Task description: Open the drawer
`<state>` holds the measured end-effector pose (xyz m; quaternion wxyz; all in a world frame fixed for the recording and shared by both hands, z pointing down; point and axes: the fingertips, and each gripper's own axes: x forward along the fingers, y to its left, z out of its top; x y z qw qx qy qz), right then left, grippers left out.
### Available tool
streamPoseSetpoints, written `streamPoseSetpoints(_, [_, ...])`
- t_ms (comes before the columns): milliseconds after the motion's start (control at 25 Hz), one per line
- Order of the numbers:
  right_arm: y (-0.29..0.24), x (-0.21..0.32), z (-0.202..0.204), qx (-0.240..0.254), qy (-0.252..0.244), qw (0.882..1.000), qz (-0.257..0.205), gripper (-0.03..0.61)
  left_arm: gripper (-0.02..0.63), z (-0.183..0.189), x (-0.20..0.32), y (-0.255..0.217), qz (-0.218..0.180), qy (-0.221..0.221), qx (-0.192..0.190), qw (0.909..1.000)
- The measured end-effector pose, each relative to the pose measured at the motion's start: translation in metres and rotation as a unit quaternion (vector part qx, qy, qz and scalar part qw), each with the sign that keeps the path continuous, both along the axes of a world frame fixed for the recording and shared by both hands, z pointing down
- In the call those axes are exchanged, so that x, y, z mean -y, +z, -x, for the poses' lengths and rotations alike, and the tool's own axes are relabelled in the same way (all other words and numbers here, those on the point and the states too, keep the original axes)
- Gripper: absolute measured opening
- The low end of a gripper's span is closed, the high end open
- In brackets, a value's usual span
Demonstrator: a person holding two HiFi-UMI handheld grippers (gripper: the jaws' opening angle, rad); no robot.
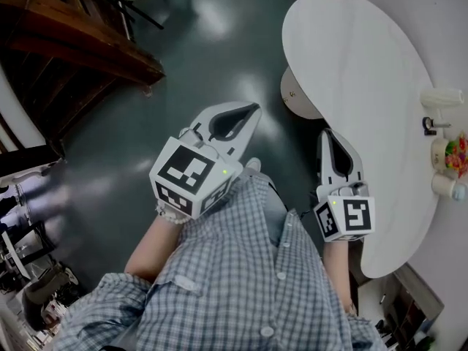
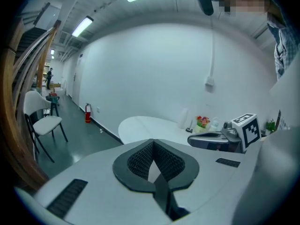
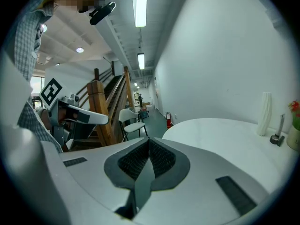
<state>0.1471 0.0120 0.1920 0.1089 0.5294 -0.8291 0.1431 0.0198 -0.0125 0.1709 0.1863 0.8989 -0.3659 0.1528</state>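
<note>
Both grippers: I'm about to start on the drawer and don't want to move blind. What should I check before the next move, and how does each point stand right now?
1. Drawer in sight: not ok. None of the three views shows a drawer.
2. Left gripper empty: ok. Its jaws are together with nothing between them.
3. Right gripper empty: ok. Its jaws are together with nothing between them.
4. Jaws ready to take a handle: not ok. Both pairs are shut.
5. Right gripper clear of the white table: cannot tell. It is close beside the table's edge, but contact can't be judged.
</note>
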Motion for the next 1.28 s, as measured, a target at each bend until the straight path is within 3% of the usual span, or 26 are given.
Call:
streamPoseSetpoints(680, [0.045, 0.043, 0.036, 0.013, 0.077, 0.996, 0.034, 0.009, 0.005, 0.013, 0.068, 0.047, 0.015, 0.088, 0.019, 0.9959])
streamPoseSetpoints(1280, [0.131, 0.057, 0.04, -0.029, 0.094, 0.992, 0.08, 0.009, 0.005, -0.006, 0.1, 0.138, 0.009, 0.139, 0.019, 0.9901])
